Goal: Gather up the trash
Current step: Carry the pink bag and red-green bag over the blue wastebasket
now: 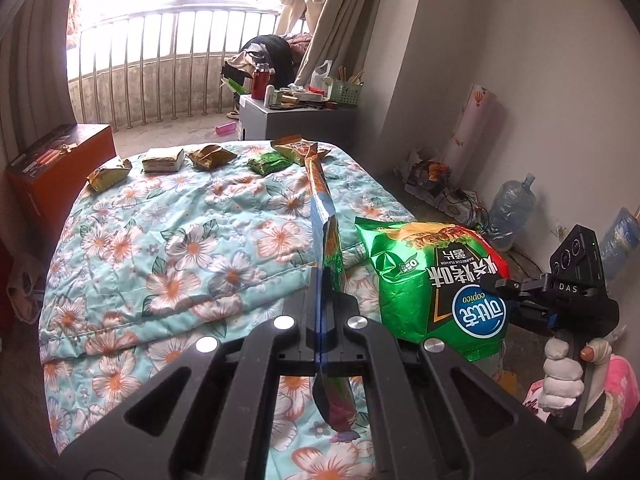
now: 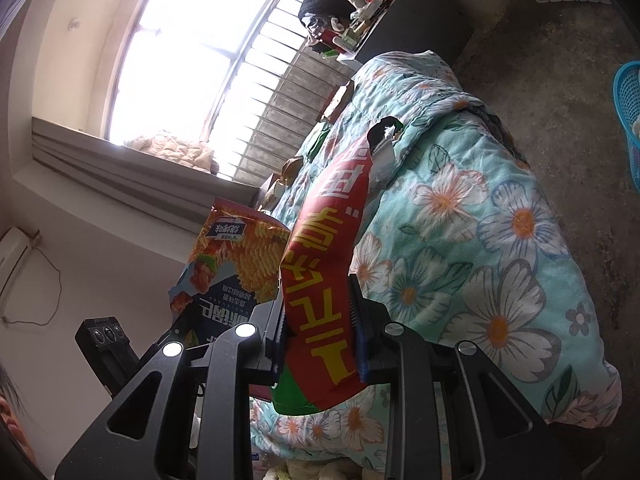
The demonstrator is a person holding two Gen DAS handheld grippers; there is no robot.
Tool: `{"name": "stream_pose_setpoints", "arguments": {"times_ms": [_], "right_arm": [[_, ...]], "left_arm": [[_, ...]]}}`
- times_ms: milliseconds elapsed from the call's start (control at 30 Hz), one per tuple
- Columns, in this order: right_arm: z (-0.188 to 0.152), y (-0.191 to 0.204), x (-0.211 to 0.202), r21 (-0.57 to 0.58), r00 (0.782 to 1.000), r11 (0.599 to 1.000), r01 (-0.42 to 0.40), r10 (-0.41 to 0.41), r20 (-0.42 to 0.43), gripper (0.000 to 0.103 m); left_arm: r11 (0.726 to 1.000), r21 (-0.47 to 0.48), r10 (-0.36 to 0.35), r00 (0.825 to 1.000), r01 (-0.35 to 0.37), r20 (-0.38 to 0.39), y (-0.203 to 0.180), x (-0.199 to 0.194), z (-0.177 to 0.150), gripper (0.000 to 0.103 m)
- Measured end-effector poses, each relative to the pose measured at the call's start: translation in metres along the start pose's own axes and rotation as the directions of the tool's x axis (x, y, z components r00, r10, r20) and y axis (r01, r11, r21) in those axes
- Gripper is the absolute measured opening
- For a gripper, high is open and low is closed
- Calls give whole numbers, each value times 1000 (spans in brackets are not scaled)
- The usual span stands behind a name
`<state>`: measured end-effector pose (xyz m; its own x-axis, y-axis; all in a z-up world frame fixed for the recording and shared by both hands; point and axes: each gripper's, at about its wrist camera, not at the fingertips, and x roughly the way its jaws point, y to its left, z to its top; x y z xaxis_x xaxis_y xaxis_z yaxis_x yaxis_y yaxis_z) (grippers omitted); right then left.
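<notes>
left wrist view: left gripper [image 1: 322,300] with fingers pressed fully together on a thin snack packet [image 1: 326,236], seen edge-on, blue along one side and orange at the far tip, lifted above the bed. green chip bag [image 1: 432,280] just right of it, upside down, pinched at its right edge by the right gripper [image 1: 508,286], held by a hand in a white glove [image 1: 560,372]. floral quilt [image 1: 180,240] spread over the bed below both bags. along the far edge of the quilt, a row of small wrappers: gold wrapper [image 1: 109,175] at left, pale packet [image 1: 163,160], brown wrapper [image 1: 211,157], small green packet [image 1: 269,164], and another gold wrapper [image 1: 296,148] at right, all lying flat and apart from one another. orange box [image 1: 60,172] beside the bed at left. grey cabinet [image 1: 296,122] with clutter on top beyond the bed, railing and bright window behind. clear water jug [image 1: 512,208] on the floor by the right wall.

right wrist view, tilted steeply: fingers narrowly apart, clamped on the chip bag [image 2: 324,312], here showing its red side with yellow characters and a green corner low down. yellow and blue snack packet [image 2: 236,264] just left of it, held up by the left gripper, whose black body [image 2: 108,340] shows at lower left; fingertips hidden. floral quilt [image 2: 480,240] to the right, small wrappers faint along its far edge. blue basket [image 2: 628,120] on the floor at the right border.
</notes>
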<state>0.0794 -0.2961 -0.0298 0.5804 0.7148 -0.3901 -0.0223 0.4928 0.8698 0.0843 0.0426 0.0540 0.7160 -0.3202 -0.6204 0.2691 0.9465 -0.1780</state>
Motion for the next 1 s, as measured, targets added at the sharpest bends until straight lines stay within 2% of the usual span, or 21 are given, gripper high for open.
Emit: {"name": "stream_pose_setpoints", "arguments": {"times_ms": [200,367,533,700,767,867,933,1000], "right_arm": [[0,-2,-14,-9,1000,1000,-17,18,24,26],[0,-3,-30,-16,998,1000,-24,25,62,26],[2,-3,-49,-9,994,1000,-10,11,112,26],[3,-5,-79,-16,980,999,31,-27,198,26],[6,-9,-98,-12,967,998,62,-57,250,26],[13,-18,-137,4,930,993,119,-113,350,26],[16,-25,-165,26,895,987,159,-155,419,26],[18,-34,-192,57,848,974,220,-220,483,26]], "left_arm": [[1000,28,8,1000,-9,12,-9,1,5,0],[999,44,-18,1000,17,15,-18,3,12,0],[994,74,-87,996,84,30,-38,8,27,0],[975,120,-192,981,188,22,-72,23,49,0],[962,145,-234,972,230,13,-91,33,58,0],[938,173,-304,953,301,-4,-122,49,71,0],[920,189,-346,938,345,-28,-144,63,78,0],[901,207,-376,924,381,-63,-168,82,83,0]]}}
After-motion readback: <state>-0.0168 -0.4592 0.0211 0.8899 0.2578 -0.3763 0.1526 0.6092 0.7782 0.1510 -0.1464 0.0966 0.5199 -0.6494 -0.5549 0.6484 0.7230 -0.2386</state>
